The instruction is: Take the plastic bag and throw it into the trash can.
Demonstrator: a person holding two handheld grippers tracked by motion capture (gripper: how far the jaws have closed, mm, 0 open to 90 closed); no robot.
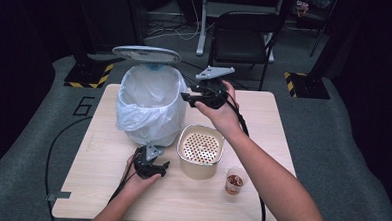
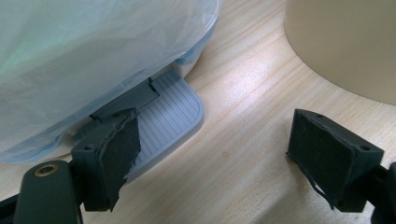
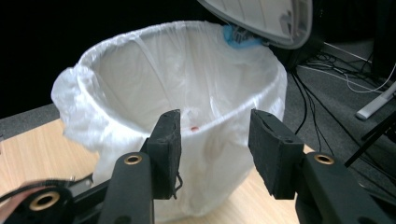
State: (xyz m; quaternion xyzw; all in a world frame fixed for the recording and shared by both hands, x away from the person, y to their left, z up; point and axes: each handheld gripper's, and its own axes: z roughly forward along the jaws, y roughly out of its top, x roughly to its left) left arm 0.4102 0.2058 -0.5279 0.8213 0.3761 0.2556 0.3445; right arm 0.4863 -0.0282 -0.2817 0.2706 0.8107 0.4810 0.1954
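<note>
A pedal bin (image 1: pixel 149 106) lined with a white plastic bag (image 3: pixel 187 93) stands on the wooden tabletop (image 1: pixel 263 123) at about 11 o'clock from the tabletop's middle, its grey lid (image 1: pixel 146 54) tipped up and open over the far rim. The left gripper (image 1: pixel 150 166) sits low at the bin's near foot, at about 6 o'clock from the bin, and in the left gripper view its fingers (image 2: pixel 116 149) stand wide apart with nothing between them; one finger rests on the near edge of the bin's ribbed grey foot pedal (image 2: pixel 170 116), the other over bare wood. The right gripper (image 1: pixel 192 96) is held up at about 3 o'clock from the bin's rim, pointing toward the opening; its fingers (image 3: pixel 168 144) are apart and empty, and the bag's mouth shows just beyond them, with a small reddish speck (image 3: pixel 194 128) on the inner wall of the bag. A beige pot (image 1: pixel 200 151) with a perforated insert stands just beside the bin at its 4 o'clock, and a small cup (image 1: pixel 234 181) of reddish-brown contents sits near the pot, at its 4 o'clock.
</note>
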